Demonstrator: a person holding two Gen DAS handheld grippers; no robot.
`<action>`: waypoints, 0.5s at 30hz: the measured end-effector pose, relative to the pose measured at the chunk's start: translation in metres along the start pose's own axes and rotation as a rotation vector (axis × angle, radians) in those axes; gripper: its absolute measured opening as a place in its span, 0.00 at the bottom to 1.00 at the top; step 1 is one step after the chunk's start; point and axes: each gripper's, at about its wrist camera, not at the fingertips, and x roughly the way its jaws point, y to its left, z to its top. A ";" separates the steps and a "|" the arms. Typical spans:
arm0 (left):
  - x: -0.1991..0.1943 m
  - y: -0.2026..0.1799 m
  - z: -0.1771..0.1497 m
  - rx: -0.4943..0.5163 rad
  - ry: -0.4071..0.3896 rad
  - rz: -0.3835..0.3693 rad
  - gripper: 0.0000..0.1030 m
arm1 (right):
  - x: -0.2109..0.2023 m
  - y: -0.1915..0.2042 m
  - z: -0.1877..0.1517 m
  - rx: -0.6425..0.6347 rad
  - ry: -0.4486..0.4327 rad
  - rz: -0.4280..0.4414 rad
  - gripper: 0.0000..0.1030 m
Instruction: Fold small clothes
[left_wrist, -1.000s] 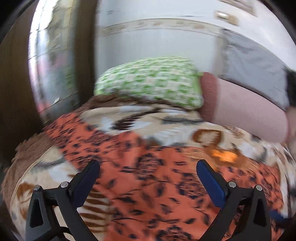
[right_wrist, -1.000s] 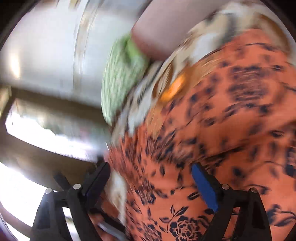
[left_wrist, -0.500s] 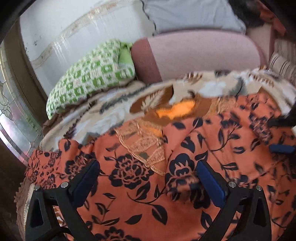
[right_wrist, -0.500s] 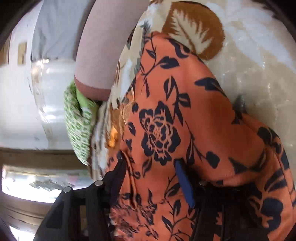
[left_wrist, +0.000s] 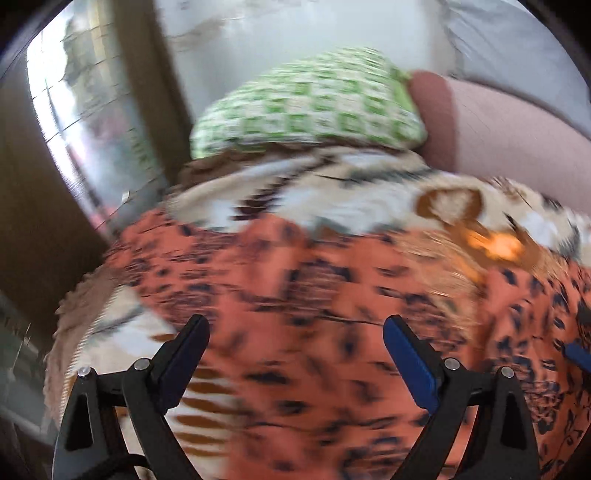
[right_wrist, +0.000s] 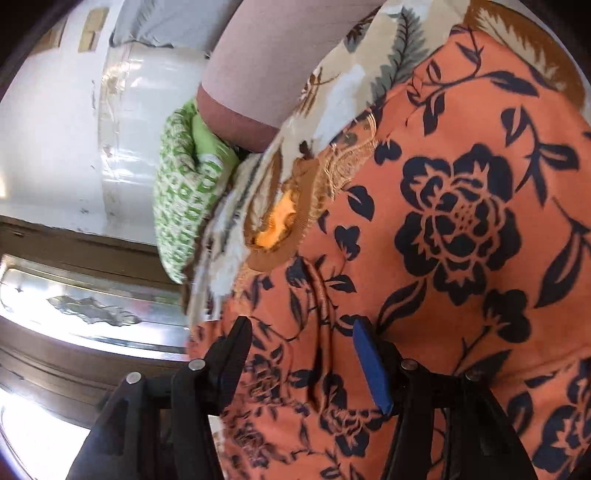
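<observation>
The orange garment (right_wrist: 461, 229), printed with dark flowers and leaves, lies spread on a bed covered by a cream blanket (right_wrist: 343, 85) with brown and grey leaf motifs. In the right wrist view the right gripper (right_wrist: 301, 363) has its fingers partly apart, and a raised fold of the orange cloth runs up between them; whether the pads press on that fold or merely flank it cannot be told. Ahead of these fingers the garment's neckline shows a strip of tan lace trim (right_wrist: 351, 162) and a bright orange patch of lining. Beyond the neckline, further from the fingertips, a green-and-white patterned pillow (right_wrist: 184, 206) lies against a pink bolster (right_wrist: 266, 62). In the left wrist view, which is heavily blurred, the left gripper (left_wrist: 295, 345) holds its fingers wide and they are closing; the orange cloth lies below and between them, with neither pad visibly touching it. Past its fingertips the blanket, the green pillow and the pink bolster come in that order, with a pale wall (left_wrist: 295, 33) behind. To the outside of the left finger a glazed window (left_wrist: 85, 122) with a dark wooden frame is seen.
</observation>
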 end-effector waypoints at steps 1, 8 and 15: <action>0.003 0.016 0.001 -0.030 0.006 0.024 0.93 | 0.008 -0.003 -0.005 0.012 0.007 -0.018 0.59; 0.029 0.101 -0.009 -0.195 0.066 0.094 0.93 | 0.054 0.045 -0.018 0.047 0.046 0.024 0.64; 0.027 0.122 -0.003 -0.255 0.034 0.085 0.93 | 0.064 0.163 -0.067 -0.255 0.158 0.360 0.64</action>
